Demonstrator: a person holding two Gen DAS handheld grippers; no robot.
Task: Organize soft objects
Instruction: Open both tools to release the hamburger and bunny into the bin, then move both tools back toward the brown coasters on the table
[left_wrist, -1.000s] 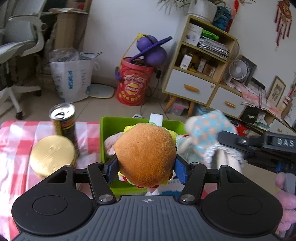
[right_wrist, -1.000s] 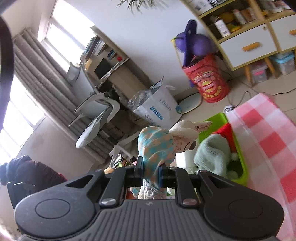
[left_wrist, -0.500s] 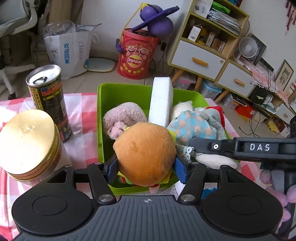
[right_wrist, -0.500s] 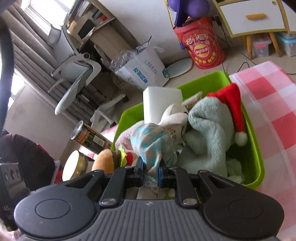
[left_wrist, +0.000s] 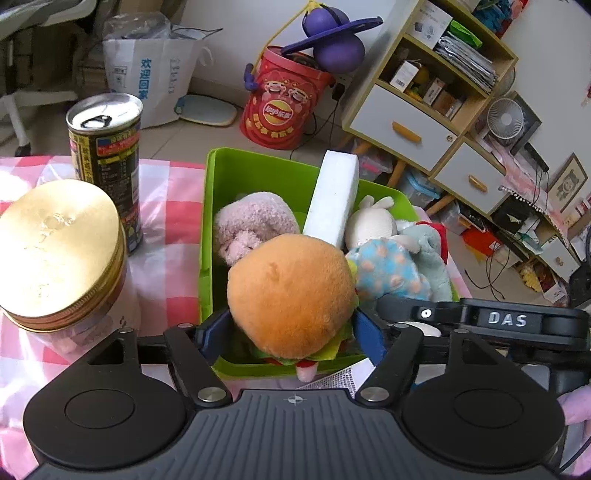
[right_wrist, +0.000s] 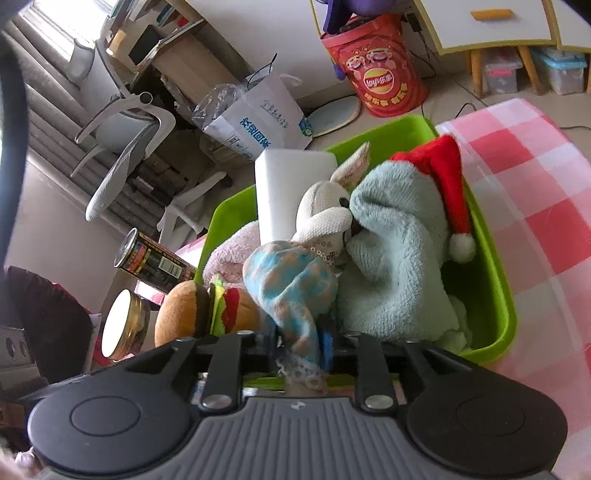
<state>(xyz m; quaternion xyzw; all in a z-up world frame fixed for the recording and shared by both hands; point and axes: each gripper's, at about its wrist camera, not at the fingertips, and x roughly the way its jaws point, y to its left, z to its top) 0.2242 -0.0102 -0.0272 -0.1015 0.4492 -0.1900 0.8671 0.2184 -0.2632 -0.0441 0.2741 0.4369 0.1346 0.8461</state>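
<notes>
At the green bin's (left_wrist: 218, 206) near rim, burger plush (left_wrist: 291, 295) between tool pads.

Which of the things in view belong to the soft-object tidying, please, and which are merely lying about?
Job:
green bin
burger plush
rabbit doll
pink plush
green towel
white foam block

Lying about:
drink can
gold-lidded jar

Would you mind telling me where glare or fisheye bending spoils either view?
Left wrist view: the gold lid is washed out by glare and the shelf unit leans. Right wrist view: the window is overexposed and the checked cloth curves at the edge.
</notes>
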